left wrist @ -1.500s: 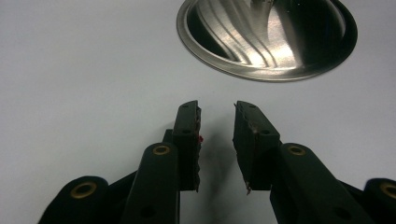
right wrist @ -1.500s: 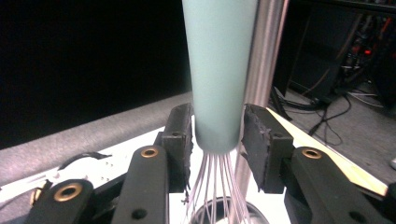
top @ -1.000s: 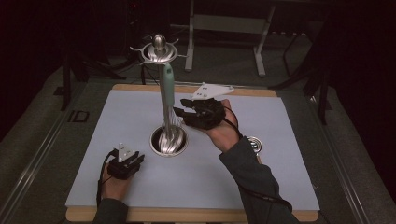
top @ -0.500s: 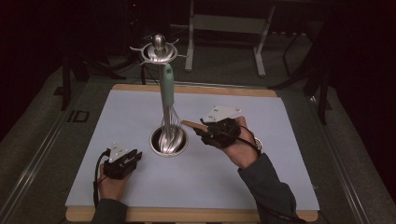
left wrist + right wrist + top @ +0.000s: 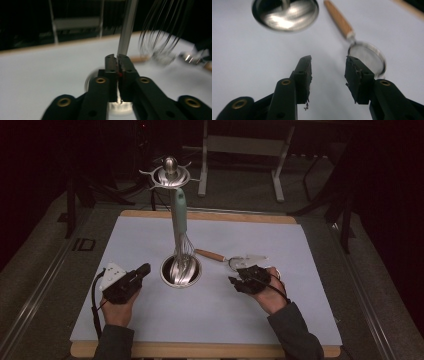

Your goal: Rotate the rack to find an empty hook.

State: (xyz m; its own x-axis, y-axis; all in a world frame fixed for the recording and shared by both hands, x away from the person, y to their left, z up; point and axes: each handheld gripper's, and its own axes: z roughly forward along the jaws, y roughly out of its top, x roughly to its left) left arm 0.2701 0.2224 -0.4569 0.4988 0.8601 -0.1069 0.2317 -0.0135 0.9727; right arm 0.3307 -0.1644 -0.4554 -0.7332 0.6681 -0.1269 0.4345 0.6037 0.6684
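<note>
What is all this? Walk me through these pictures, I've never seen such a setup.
There is no robot: a person holds a two-jaw gripper in each hand. The high view looks down on the table from the person's side. The other two views come from cameras riding on the grippers, looking along their black jaws. On the table is a metal utensil stand with a teal-handled whisk upright at it. A small wooden-handled strainer lies beside it. The left gripper is shut on nothing. The right gripper has just been opening its jaws, nothing between them, with the strainer just ahead.
</note>
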